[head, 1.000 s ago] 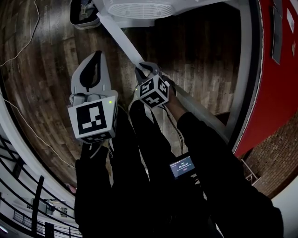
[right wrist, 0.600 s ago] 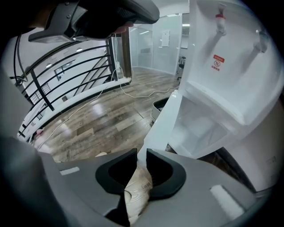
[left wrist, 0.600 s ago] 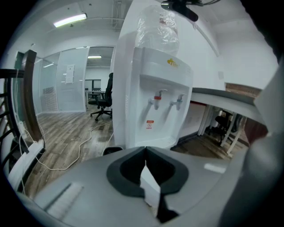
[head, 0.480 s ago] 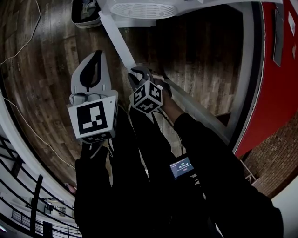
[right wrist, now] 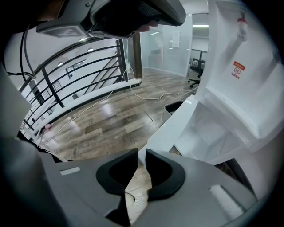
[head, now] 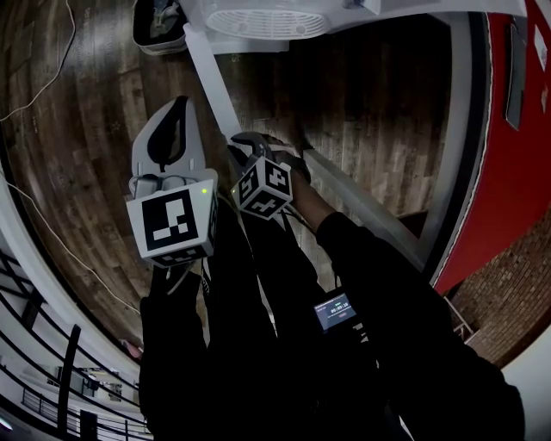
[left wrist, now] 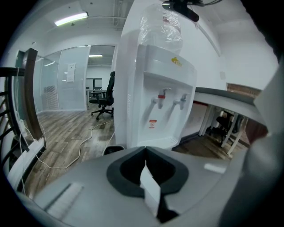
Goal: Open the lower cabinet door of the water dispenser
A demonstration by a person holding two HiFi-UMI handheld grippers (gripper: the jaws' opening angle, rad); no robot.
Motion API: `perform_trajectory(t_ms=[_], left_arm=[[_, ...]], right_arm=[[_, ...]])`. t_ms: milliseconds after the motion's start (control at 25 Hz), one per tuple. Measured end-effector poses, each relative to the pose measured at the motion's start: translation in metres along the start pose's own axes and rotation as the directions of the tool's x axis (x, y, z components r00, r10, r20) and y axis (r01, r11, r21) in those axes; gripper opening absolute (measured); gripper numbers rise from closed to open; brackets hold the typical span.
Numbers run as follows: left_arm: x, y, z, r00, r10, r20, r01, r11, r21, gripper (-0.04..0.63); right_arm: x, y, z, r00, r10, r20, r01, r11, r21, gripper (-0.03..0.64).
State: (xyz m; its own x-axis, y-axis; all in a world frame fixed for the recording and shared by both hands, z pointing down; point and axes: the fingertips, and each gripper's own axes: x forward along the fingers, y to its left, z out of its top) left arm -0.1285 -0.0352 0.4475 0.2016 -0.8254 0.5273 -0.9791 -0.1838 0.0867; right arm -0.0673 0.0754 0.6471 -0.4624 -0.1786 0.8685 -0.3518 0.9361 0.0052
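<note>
**Head view.** Found the water dispenser (head: 263, 17) at top centre, seen from above. Traced the lower cabinet door (head: 211, 73) as a white strip running from the dispenser down toward frame centre, swung out over the wood floor (head: 86, 103). Noted the right claw (head: 248, 142) at centre, set on the strip, with its marker cube just below. Noted the left claw (head: 179, 105) left of centre, apart from the door and pointing up-frame. Logged a dark sleeve (head: 379, 293) and a small lit screen (head: 336, 310) at lower right.

**Left gripper view.** Read the left claw (left wrist: 143, 150) as clenched, with its tips meeting at lower centre. Saw the water dispenser (left wrist: 155, 97) upright at centre, a clear bottle (left wrist: 160, 26) on top. Spotted an office chair (left wrist: 104, 99) at mid left.

**Right gripper view.** Read the right claw (right wrist: 141, 153) at lower centre as grasping the free edge of the lower cabinet door (right wrist: 173, 122) at its tips. Recorded its jaws as having just been closing, with a narrow slit lower down showing floor. Followed the door from the tips up and right to the open compartment (right wrist: 213, 133). Noted a dark railing (right wrist: 66, 84) at upper left.
</note>
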Motion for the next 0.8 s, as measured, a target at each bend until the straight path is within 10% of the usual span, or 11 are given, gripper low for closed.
perform_trajectory(t_ms=[800], left_arm=[[0.003,0.023,-0.012,0.999,0.029,-0.022,-0.029,0.999,-0.021,0.008]], right_arm=[[0.019,0.031,0.035,0.995,0.086,0.040,-0.082,0.991,-0.106,0.035]])
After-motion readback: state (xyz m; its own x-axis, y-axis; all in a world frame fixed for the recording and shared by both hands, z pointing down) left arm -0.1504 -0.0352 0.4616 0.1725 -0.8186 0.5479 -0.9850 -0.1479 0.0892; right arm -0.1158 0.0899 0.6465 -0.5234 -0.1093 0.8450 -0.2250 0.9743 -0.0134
